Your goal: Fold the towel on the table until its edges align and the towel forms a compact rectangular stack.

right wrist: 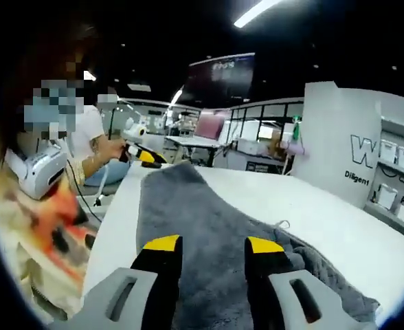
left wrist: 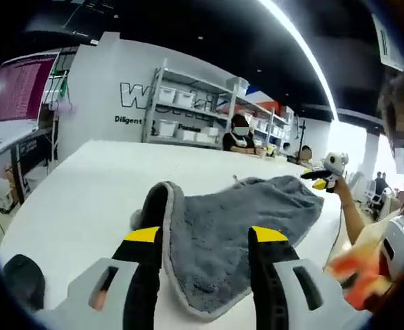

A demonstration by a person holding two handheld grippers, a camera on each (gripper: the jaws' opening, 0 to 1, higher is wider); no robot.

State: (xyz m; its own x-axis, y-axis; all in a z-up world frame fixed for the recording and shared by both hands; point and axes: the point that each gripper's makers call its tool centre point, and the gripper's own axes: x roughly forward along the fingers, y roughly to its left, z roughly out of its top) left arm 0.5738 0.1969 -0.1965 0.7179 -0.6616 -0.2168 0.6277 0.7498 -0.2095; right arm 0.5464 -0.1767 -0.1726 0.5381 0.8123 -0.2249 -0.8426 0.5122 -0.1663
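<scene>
While my left gripper (left wrist: 207,235) hangs low over the white counter (left wrist: 85,199), its fingers (left wrist: 144,237) stand well apart and grip nothing, with the grey towel (left wrist: 236,213) spread between and beyond them toward 1 o'clock. Part of the towel's near edge is curled up into a dark fold by my 10 o'clock finger. At 2 o'clock in the left gripper view my right gripper (left wrist: 323,179) hovers just past the towel's far end. In the right gripper view, my right gripper (right wrist: 212,246) has its fingers (right wrist: 162,245) parted with nothing between them, held above the towel (right wrist: 195,213), which runs from the bottom of the view up to 11 o'clock across the counter (right wrist: 312,206). My left gripper (right wrist: 141,155) shows at 10 o'clock near the towel's far corner. Shelves (left wrist: 188,110) with white bins stand beyond the counter at 12 o'clock in the left gripper view.
</scene>
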